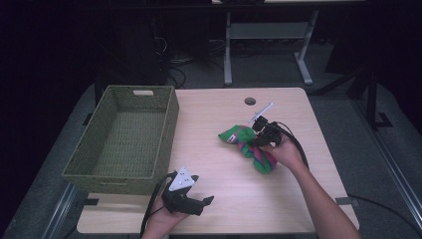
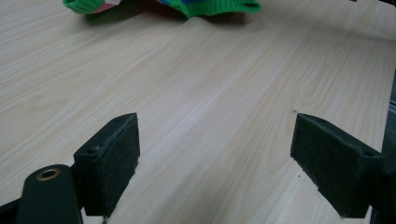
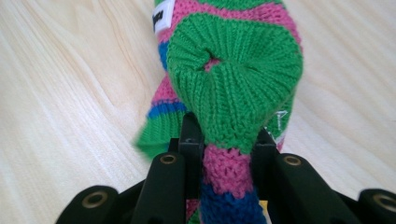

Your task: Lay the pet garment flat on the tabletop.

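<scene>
While the left gripper (image 1: pixel 199 203) is kept low over the counter (image 1: pixel 224 179) with jaws wide apart, the striped knitted sock (image 1: pixel 249 144) is clamped between the right gripper's (image 1: pixel 259 141) jaws, probably for lifting toward the basket (image 1: pixel 124 139).

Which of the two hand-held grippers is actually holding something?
The right gripper: its jaws pinch the striped knitted sock. The left gripper, near the table's front edge, has its jaws spread with nothing between.
</scene>
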Demonstrator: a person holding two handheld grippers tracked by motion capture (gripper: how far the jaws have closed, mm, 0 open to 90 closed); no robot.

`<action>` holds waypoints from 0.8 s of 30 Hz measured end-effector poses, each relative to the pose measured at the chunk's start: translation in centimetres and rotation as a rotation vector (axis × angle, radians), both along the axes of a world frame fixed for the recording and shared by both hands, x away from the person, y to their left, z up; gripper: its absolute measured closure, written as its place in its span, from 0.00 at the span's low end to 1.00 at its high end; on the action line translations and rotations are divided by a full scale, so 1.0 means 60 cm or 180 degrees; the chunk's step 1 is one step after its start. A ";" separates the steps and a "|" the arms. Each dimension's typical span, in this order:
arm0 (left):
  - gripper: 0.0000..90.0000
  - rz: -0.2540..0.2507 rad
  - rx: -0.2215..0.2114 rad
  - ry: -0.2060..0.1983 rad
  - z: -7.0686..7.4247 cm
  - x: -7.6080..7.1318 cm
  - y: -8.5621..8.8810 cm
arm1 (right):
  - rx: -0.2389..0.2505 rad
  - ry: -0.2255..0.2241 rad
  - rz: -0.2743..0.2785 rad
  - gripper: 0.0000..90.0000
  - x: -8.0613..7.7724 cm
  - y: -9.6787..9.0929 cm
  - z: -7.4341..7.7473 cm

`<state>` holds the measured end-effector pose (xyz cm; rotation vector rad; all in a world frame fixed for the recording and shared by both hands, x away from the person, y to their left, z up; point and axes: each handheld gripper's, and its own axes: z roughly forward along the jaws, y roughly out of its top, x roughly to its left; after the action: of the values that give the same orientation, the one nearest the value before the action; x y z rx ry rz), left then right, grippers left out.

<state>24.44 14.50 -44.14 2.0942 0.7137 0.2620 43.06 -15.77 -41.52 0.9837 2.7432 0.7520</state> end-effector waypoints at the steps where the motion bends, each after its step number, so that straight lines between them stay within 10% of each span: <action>1: 0.17 0.0015 -0.0031 -0.0002 0.000 0.000 0.000 | 0.0082 -0.0019 -0.0037 0.81 -0.002 -0.008 0.008; 24: 0.17 0.0018 -0.0100 -0.0072 0.004 -0.003 0.003 | 0.0487 -0.0261 0.0183 0.81 -0.064 -0.032 0.111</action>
<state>24.28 14.67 -43.91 2.0569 0.7061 0.2754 39.22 -17.68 -34.89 0.8826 2.6865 1.0016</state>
